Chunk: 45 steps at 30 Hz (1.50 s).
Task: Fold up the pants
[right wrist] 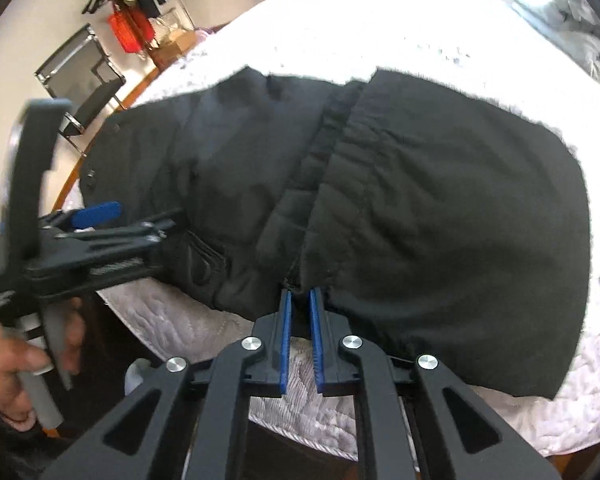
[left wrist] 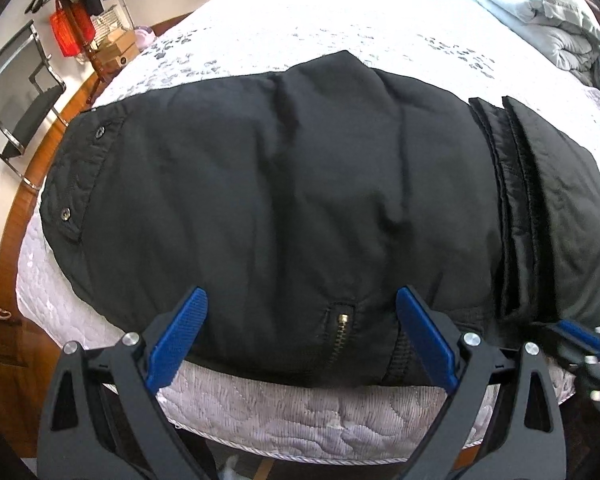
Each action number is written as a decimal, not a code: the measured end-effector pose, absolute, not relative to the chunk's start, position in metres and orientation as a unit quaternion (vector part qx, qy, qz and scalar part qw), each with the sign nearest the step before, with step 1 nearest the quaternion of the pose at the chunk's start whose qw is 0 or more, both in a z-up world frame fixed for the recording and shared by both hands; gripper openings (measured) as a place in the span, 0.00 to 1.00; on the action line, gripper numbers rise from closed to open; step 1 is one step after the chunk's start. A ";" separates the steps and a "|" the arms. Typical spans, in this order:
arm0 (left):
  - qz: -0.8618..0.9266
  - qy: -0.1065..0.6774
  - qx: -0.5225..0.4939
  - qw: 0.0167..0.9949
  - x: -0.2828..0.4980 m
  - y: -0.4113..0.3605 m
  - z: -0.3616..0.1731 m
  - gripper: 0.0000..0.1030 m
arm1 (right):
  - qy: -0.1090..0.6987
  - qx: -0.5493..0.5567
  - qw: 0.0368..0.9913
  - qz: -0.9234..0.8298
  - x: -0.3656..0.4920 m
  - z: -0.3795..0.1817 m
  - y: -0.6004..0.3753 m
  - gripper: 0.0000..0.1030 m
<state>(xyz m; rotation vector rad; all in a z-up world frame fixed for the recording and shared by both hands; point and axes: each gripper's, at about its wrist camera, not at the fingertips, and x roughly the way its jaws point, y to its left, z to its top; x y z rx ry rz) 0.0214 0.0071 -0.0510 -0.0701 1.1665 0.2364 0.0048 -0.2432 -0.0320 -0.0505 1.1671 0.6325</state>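
Note:
Black padded pants lie folded across the white quilted bed, with snap buttons at the left end and a brass zipper at the near edge. In the right wrist view the pants show a folded-over part with an elastic waistband. My left gripper is open, its blue pads either side of the zipper at the near edge. It also shows in the right wrist view. My right gripper is nearly shut, its tips at the near edge of the fold; whether it pinches fabric is unclear.
A grey folded blanket lies at the bed's far right. A black chair, a red bag and boxes stand on the floor at the far left. The wooden bed frame runs along the left.

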 end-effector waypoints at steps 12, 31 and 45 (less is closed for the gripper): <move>0.111 0.550 -0.038 0.827 0.024 0.010 -0.052 0.93 | 0.567 0.004 0.760 0.319 0.010 -0.050 -0.239 0.16; 0.104 0.548 -0.057 0.828 0.019 0.017 -0.050 0.93 | 0.567 0.045 0.787 0.238 0.033 -0.051 -0.267 0.34; 0.097 0.548 -0.065 0.829 0.012 0.025 -0.049 0.93 | 0.534 0.096 0.816 0.198 0.137 -0.012 -0.262 0.34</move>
